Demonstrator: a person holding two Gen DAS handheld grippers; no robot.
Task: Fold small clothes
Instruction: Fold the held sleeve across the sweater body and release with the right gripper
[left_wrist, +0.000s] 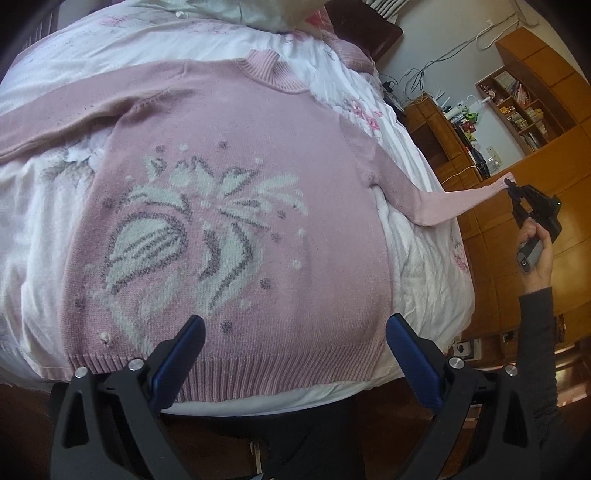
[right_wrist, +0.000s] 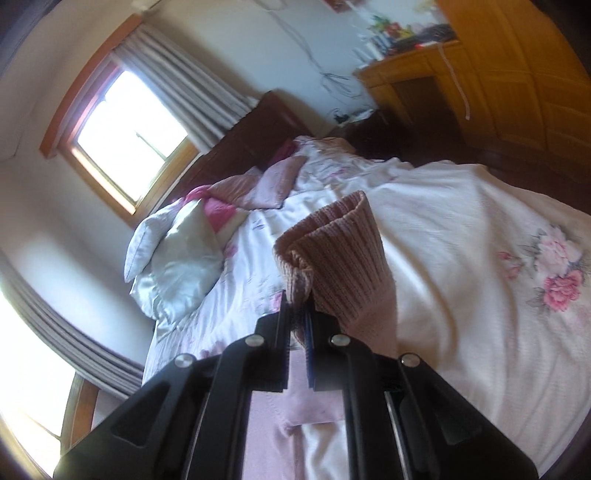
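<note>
— Sweater (left_wrist: 229, 206) first: where is it, and how will it handle?

— Pink knit sweater, spread face-up on the bed (left_wrist: 417, 266), hem toward me, collar away. I judge it soft and limp, light enough but stretchy — it will sag and drag if lifted by one point. Best holds, to my eye, are the ribbed parts: cuff, hem, collar, where the knit is thicker and less likely to slip.

— And your tools?

— My right tool (right_wrist: 297, 310) is closed narrow on the ribbed cuff (right_wrist: 332, 254) of the right sleeve (left_wrist: 454, 203), which is drawn out taut past the bed's edge; the cuff bunches up between the fingers (right_wrist: 282, 332). My left tool (left_wrist: 295, 343) hangs spread wide over the hem (left_wrist: 266, 373), holding nothing — whether its tips touch the knit I cannot tell. The other sleeve (left_wrist: 62, 118) lies flat across the bedding.
</note>
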